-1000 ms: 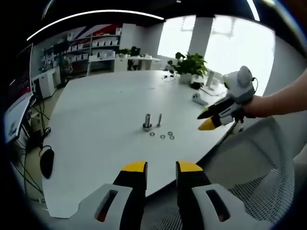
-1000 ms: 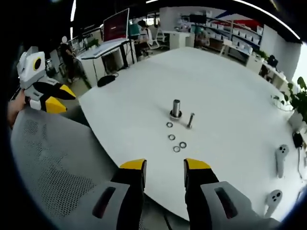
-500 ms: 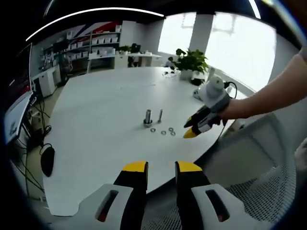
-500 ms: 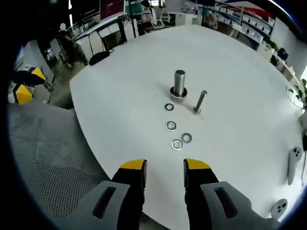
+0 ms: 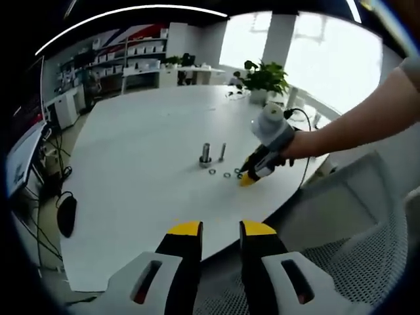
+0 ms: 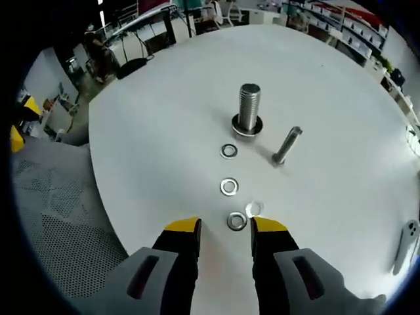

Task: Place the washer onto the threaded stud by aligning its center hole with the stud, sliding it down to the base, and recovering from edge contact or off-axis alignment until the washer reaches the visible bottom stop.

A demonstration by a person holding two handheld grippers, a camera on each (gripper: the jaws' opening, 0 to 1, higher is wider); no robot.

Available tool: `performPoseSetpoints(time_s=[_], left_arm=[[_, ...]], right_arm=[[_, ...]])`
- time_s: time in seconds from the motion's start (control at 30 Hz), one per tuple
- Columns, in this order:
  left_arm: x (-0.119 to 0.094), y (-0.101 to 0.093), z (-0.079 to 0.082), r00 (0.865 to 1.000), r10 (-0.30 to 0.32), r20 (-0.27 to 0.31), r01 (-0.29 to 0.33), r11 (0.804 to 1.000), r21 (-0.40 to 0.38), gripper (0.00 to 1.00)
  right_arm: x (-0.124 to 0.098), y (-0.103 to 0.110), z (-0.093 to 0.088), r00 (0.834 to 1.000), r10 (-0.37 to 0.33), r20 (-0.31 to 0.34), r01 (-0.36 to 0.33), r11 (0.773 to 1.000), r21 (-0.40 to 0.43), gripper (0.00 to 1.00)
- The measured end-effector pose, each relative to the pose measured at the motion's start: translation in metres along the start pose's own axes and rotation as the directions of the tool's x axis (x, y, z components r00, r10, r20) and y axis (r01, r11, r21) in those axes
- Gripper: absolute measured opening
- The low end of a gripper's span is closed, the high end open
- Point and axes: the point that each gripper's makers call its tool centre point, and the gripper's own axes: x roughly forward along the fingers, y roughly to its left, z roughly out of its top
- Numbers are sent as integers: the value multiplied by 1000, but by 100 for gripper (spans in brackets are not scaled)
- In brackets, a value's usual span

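Note:
The thick threaded stud (image 6: 248, 108) stands upright on the white table (image 6: 151, 131), with a ring at its base. A thinner bolt (image 6: 287, 145) stands to its right. Several loose washers lie in a line before the stud; the nearest washer (image 6: 236, 221) lies flat between the tips of my open right gripper (image 6: 226, 228), and another washer (image 6: 253, 209) is just beyond. In the left gripper view the right gripper (image 5: 249, 177) is low over the washers (image 5: 226, 174) near the stud (image 5: 205, 155). My left gripper (image 5: 222, 230) is open and holds nothing, back over the table's near edge.
A grey mesh chair (image 6: 59, 210) sits by the table's left edge. A white controller (image 6: 407, 236) lies at the right. A potted plant (image 5: 266, 75) stands at the table's far side, and a dark mouse (image 5: 65, 215) lies to the left below the table.
My right gripper has come forward and down over the table, from its edge to the nearest washers, which now lie at its fingertips. The left gripper has stayed where it was.

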Motion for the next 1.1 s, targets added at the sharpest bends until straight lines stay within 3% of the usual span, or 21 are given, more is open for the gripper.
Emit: performPoseSetpoints(time_s=[0.2, 0.3, 0.43, 0.67, 0.77, 0.83, 0.87, 1.03, 1.1], left_arm=[[0, -3, 0, 1000, -13, -3, 13, 1000, 14, 20], [0, -1, 2, 1000, -8, 9, 8, 1000, 8, 19], [-1, -1, 5, 1000, -8, 27, 8, 1000, 10, 19], [-1, -1, 6, 999, -8, 33, 8, 1000, 12, 19], [-3, -2, 9, 999, -9, 48, 8, 1000, 7, 19], [-3, 0, 10, 998, -3, 59, 3, 1000, 4, 19], [-3, 0, 11, 998, -2, 62, 2, 1000, 2, 19], [-3, -2, 10, 998, -8, 59, 8, 1000, 7, 19], [-3, -2, 10, 998, -10, 56, 9, 1000, 8, 19]], right_arm=[[3, 1, 5, 1000, -3, -5, 2, 1000, -31, 30], [3, 0, 0, 999, -14, -40, 7, 985, -170, 25], [2, -1, -4, 997, -29, -66, 10, 964, -266, 21], [1, 0, -2, 996, -18, -84, -6, 961, -277, 20], [-1, -3, -2, 996, -47, -76, 23, 957, -289, 19], [1, -1, -16, 988, -41, -148, 2, 968, -250, 18], [2, 0, -9, 994, -30, -109, 2, 969, -246, 16], [4, 1, -5, 993, -27, -113, -3, 966, -260, 16], [5, 2, -5, 994, -10, -111, -13, 978, -209, 16]])
